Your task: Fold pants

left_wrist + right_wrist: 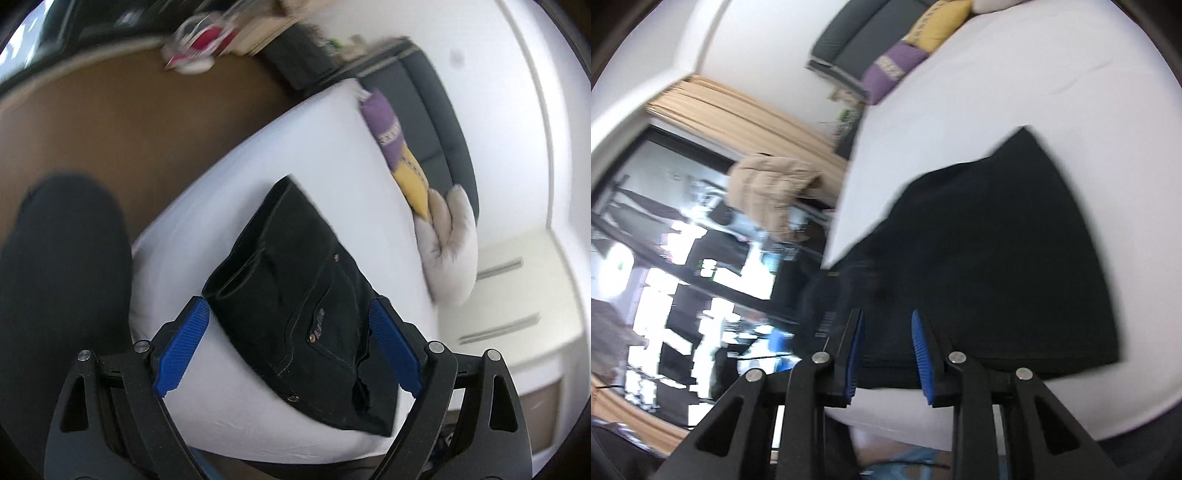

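On the bed (295, 155), we see folded pants (295, 295) lying compact, left claw (288, 314) wide open and empty, right claw (886, 328) part-open, holding nothing.

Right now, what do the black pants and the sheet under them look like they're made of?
The pants look like black denim: matte heavy cloth with contrast stitching, metal rivets and a stitched pocket. The sheet looks like smooth white cotton-type fabric, matte with faint creases; the exact fibre can't be told.

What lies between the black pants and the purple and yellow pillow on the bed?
Only bare white bed sheet lies between the black pants and the purple and yellow pillow. Both wrist views show this stretch.
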